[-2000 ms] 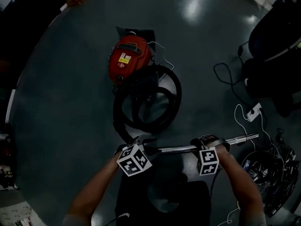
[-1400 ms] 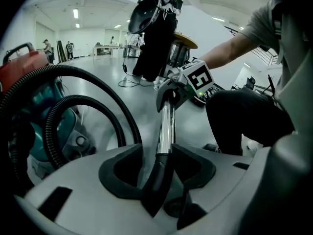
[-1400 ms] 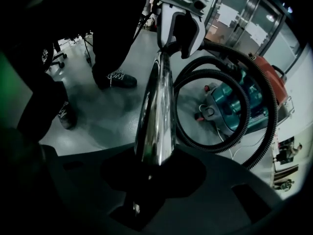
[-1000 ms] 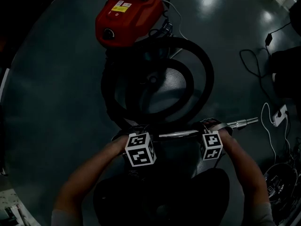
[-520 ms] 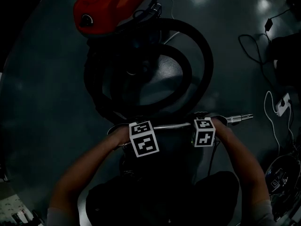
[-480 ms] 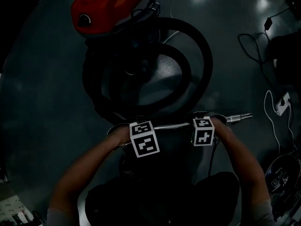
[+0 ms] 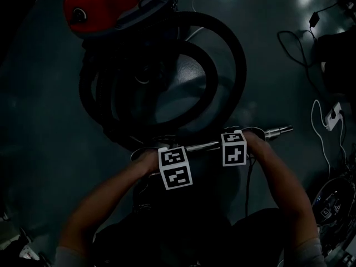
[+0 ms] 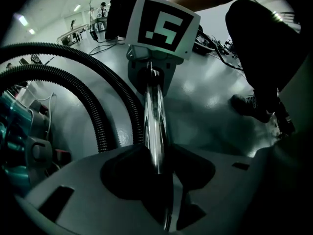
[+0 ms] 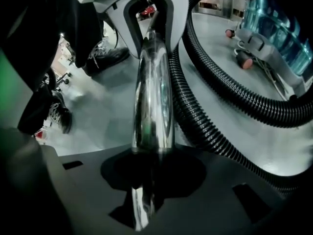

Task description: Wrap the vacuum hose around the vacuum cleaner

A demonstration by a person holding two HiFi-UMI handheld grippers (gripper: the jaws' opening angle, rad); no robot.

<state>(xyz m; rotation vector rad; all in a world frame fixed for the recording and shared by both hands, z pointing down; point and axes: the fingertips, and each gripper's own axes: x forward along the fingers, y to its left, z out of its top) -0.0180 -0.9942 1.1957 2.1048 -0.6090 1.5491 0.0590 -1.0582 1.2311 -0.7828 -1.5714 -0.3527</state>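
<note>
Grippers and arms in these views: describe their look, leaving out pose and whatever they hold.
The left gripper and right gripper each have a pale grey moulded body with slot-like cut-outs and dark jaws. Each carries a white cube printed with black square markers, left and right. The forearms are bare, and pale short sleeves show near the head view's bottom edge.

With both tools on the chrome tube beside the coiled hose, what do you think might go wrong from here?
1. The polished chrome tube is slick and round; it may twist or slip in the left tool and right tool clamped on it.
2. The black ribbed hose lies in loose loops beside the red vacuum cleaner; they could spring apart.
3. The tube's free end points towards a white cable on the floor and might snag it.
</note>
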